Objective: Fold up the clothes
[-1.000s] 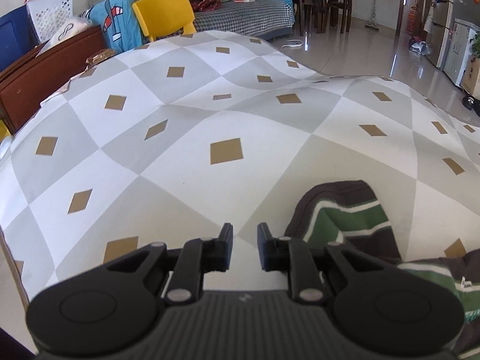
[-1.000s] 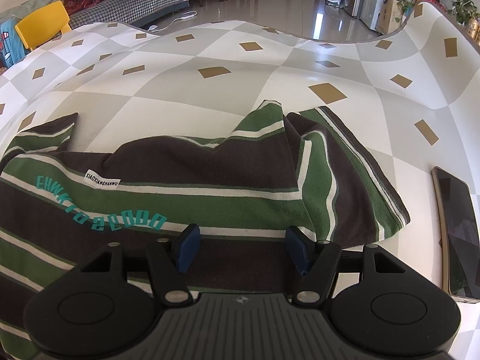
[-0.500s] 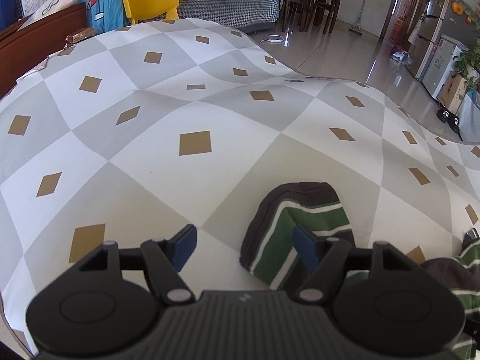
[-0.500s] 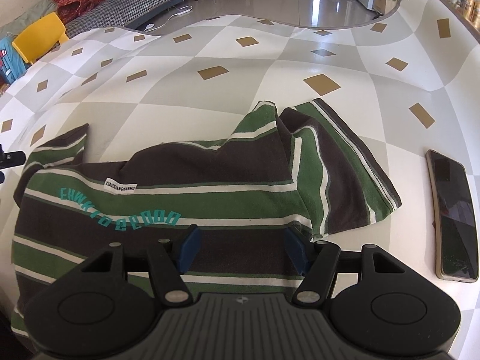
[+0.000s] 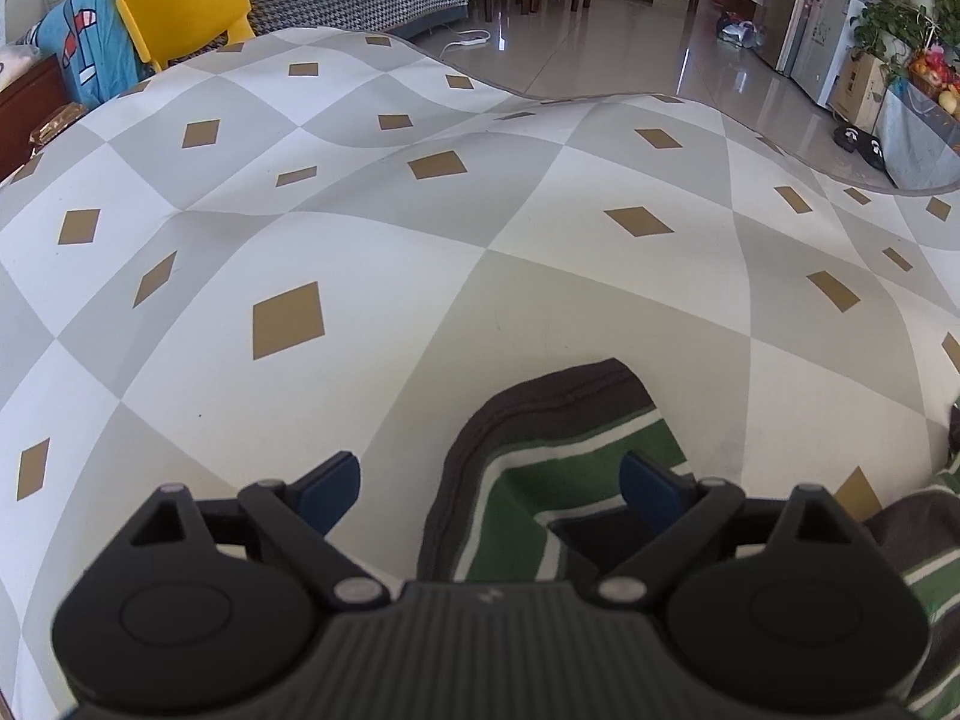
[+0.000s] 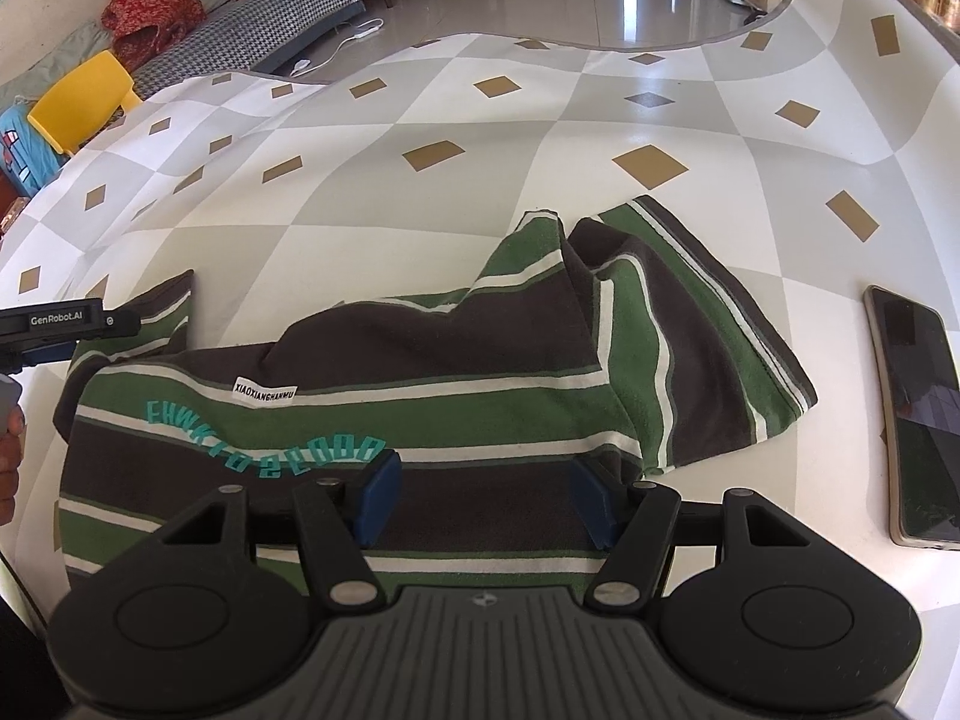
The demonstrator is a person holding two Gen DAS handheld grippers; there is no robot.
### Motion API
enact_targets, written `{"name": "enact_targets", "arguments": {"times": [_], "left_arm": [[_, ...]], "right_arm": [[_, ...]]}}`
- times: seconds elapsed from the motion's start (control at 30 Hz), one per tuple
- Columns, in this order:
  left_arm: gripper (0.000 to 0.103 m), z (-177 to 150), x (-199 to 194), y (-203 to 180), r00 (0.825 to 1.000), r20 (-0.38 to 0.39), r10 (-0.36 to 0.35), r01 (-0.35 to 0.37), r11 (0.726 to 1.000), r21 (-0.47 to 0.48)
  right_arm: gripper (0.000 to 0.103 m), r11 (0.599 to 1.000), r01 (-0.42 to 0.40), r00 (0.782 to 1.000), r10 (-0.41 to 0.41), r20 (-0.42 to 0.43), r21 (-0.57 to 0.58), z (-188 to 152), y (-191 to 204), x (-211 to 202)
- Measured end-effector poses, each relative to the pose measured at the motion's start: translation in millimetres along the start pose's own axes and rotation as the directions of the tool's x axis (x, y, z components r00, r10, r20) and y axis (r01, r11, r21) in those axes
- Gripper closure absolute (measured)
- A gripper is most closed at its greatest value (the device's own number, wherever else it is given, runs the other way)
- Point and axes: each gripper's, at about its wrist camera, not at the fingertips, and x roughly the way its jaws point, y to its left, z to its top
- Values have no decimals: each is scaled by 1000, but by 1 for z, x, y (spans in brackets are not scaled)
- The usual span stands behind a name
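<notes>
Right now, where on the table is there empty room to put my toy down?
Plenty beyond the striped shirt, toward the far table edge. A bare strip lies between shirt and phone. The near side is crowded by shirt, left gripper and right gripper.

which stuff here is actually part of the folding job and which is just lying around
Part of the job:
- green, brown and white striped knit garment
- left claw, jaws just opened, sleeve end between them
- right claw, open over the garment

Just lying about:
- black smartphone
- yellow plastic chair
</notes>
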Motion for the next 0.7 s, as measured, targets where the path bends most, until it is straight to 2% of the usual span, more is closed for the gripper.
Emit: {"name": "enact_targets", "arguments": {"times": [0.1,0.27,0.37,0.47,0.5,0.6,0.7], "left_arm": [[3,0,10,-4,999,-29,-18,19,999,43],[3,-3,26,-11,996,-74,-42,50,993,104],[6,-7,28,-14,997,-67,-41,50,990,133],[16,-6,25,-16,997,-57,-54,62,986,154],[20,-6,24,-17,997,-51,-50,58,985,164],[20,-4,24,-20,999,-31,-18,24,982,188],[14,0,27,-15,1000,-23,13,-9,986,168]], "right_arm": [[42,1000,-1,1000,1,-4,2,1,1,4],[42,1000,15,1000,-16,-25,-6,2,2,15],[42,1000,23,999,-23,-36,-1,2,1,20],[42,999,35,999,-35,-40,4,3,0,24],[42,999,37,999,-37,-36,3,3,0,25],[42,999,44,999,-44,-32,0,4,0,26],[42,999,51,998,-51,-21,-9,4,1,27]]}}
